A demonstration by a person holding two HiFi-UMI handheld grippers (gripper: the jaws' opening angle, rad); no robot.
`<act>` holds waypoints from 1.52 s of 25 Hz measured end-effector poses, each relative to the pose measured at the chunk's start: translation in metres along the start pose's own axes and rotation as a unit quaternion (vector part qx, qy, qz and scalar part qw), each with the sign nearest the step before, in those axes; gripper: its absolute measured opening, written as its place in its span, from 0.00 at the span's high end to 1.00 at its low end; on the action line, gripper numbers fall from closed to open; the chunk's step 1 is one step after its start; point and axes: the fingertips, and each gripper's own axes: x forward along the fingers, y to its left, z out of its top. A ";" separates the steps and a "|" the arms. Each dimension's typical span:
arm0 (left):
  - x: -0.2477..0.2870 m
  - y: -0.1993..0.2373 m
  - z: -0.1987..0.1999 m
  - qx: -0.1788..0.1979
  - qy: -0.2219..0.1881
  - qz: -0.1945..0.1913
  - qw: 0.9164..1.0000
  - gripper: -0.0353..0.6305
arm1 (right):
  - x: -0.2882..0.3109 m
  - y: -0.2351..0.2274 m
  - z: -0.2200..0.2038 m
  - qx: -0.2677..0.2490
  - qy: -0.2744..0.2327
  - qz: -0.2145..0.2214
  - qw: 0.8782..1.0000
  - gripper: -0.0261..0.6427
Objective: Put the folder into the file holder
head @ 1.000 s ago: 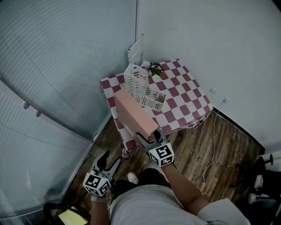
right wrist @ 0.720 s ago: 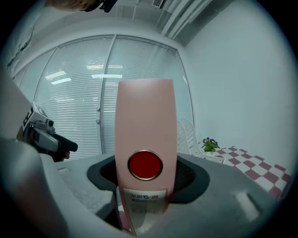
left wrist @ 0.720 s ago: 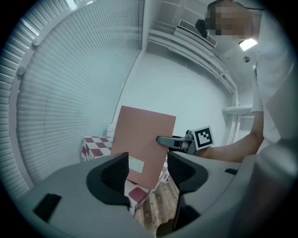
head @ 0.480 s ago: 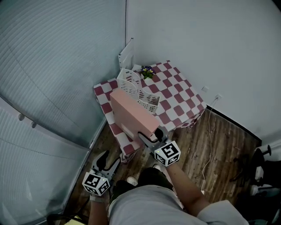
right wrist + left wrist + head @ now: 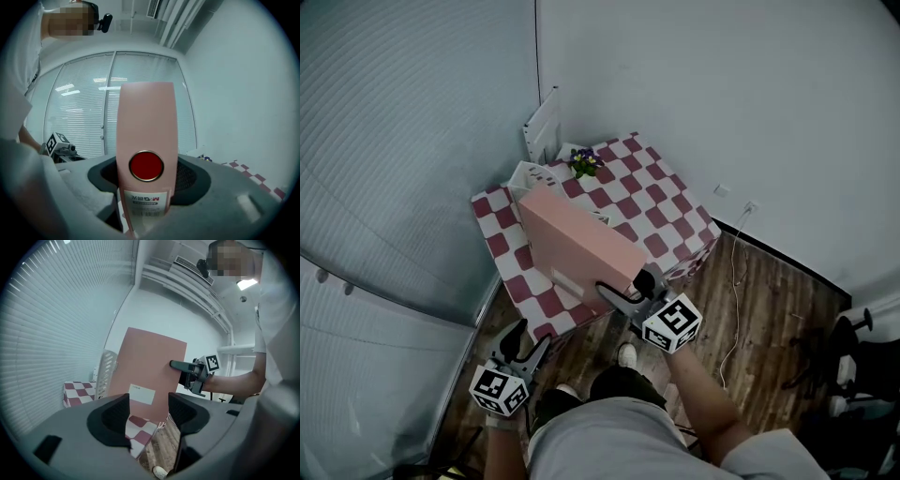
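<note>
Head view: left gripper [image 5: 530,336] hangs low beside the surface [image 5: 661,216], jaws spread and empty, seemingly so as not to block the carry. The file holder [image 5: 528,172] is mostly hidden by the folder [image 5: 577,244], lifted on edge, probably to slot straight in. Right gripper [image 5: 623,284], whose jaws have just been closing, pinches the folder's near end.

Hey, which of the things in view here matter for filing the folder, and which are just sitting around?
For the job: pink folder, white file holder.
Just sitting around: small flowers, white panel against the wall.
</note>
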 end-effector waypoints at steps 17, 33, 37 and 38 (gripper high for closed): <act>0.155 -0.069 0.027 0.003 -0.013 0.065 0.998 0.59 | -0.054 -0.147 0.058 0.008 -0.027 0.109 0.994 0.55; 0.183 -0.058 0.038 -0.010 -0.019 0.113 0.993 0.59 | 0.001 -0.187 0.083 -0.006 -0.040 0.144 0.989 0.55; 0.182 -0.037 0.044 -0.016 -0.023 0.117 0.993 0.59 | 0.026 -0.185 0.086 -0.015 -0.034 0.148 0.988 0.55; 0.182 -0.034 0.045 -0.016 -0.023 0.116 0.993 0.59 | 0.031 -0.184 0.087 -0.015 -0.032 0.150 0.988 0.55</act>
